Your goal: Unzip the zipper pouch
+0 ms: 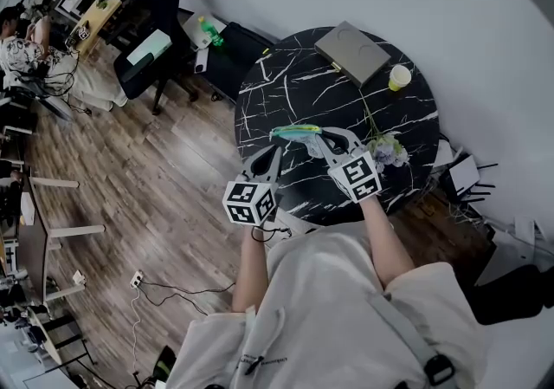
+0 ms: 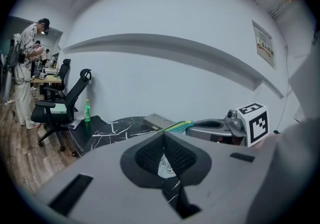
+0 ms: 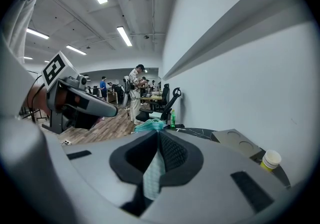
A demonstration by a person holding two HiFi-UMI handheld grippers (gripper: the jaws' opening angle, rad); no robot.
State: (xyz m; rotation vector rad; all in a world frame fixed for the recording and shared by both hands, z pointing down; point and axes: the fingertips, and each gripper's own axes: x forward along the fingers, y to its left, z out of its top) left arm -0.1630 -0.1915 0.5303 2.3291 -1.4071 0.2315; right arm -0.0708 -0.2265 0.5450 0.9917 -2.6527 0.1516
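A green and teal zipper pouch (image 1: 296, 131) hangs in the air over the black marble table (image 1: 286, 84), stretched between my two grippers. My left gripper (image 1: 279, 139) is shut on the pouch's left end; in the left gripper view a pale printed bit of it (image 2: 165, 164) shows between the pads, and its toothed edge (image 2: 176, 126) runs off beyond the tips. My right gripper (image 1: 317, 138) is shut on the right end, with teal fabric (image 3: 154, 168) pinched in its jaws and bunched (image 3: 150, 125) past the tips. I cannot make out the zipper pull.
On the table's far side lie a grey cup carrier (image 1: 352, 51) and a paper cup (image 1: 399, 77). A small bunch of flowers (image 1: 387, 150) sits by my right gripper. Office chairs (image 1: 147, 41) and a green bottle (image 1: 210, 32) stand left of the table.
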